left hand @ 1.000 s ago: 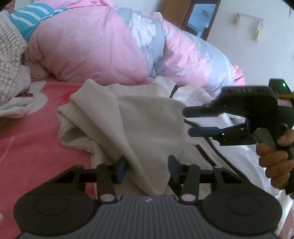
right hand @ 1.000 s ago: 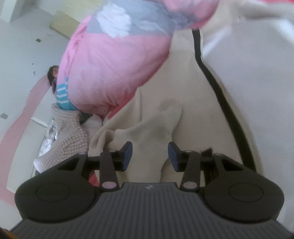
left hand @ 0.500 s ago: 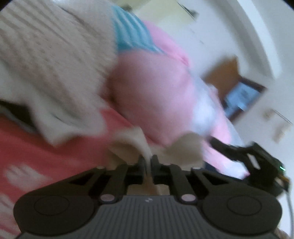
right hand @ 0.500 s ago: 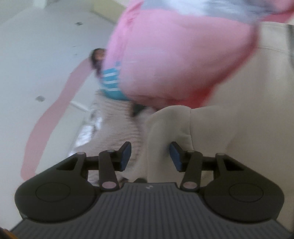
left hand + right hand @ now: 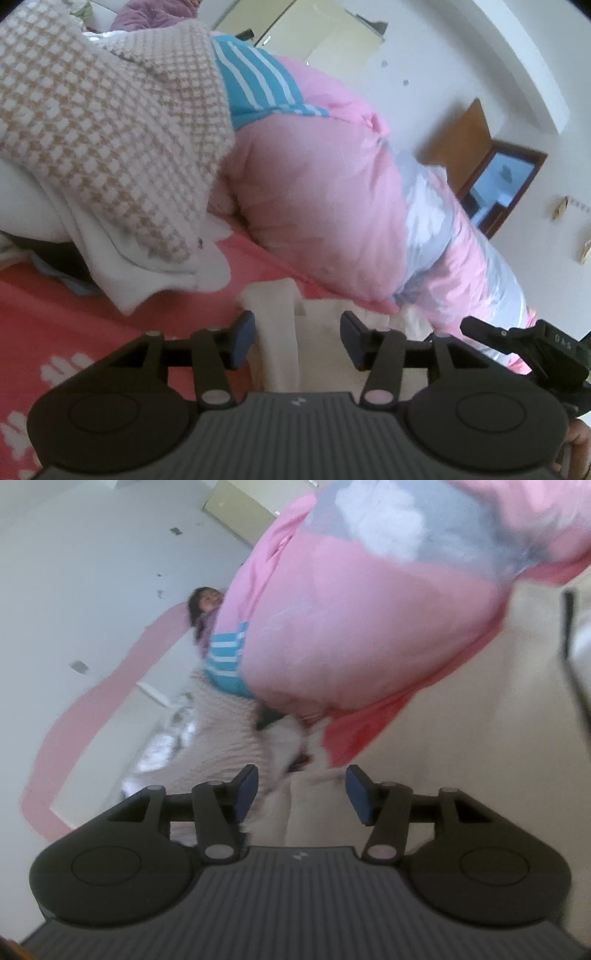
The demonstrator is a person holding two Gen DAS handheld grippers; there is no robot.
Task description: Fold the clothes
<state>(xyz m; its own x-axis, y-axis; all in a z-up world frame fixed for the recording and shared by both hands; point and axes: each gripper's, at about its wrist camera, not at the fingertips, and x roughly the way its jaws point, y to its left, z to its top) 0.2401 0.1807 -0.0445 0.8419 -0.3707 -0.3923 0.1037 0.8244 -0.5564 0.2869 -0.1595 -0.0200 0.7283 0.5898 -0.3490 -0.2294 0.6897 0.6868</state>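
A cream garment (image 5: 277, 317) lies on the pink-red bedsheet (image 5: 122, 317). One thick folded edge of it runs between the fingers of my left gripper (image 5: 297, 338). Those jaws are opening, and the blue pads stand apart from the cloth. In the right wrist view the same cream garment (image 5: 461, 738), with a black stripe, spreads to the right. A soft fold of it sits between the jaws of my right gripper (image 5: 301, 794), which are also opening without pressing on it. The right gripper (image 5: 480, 328) shows at the right edge of the left wrist view.
A big pink and grey quilt (image 5: 325, 206) is bunched just beyond the garment. A beige houndstooth knit (image 5: 103, 133) and a blue striped cloth (image 5: 255, 85) are piled at the left. A person's head (image 5: 203, 602) shows far off, a wooden door (image 5: 480, 162) at the right.
The left gripper swung left, pinched the garment's edge half a second ago, and now stands open around it. The right gripper has risen and its jaws have widened a little.
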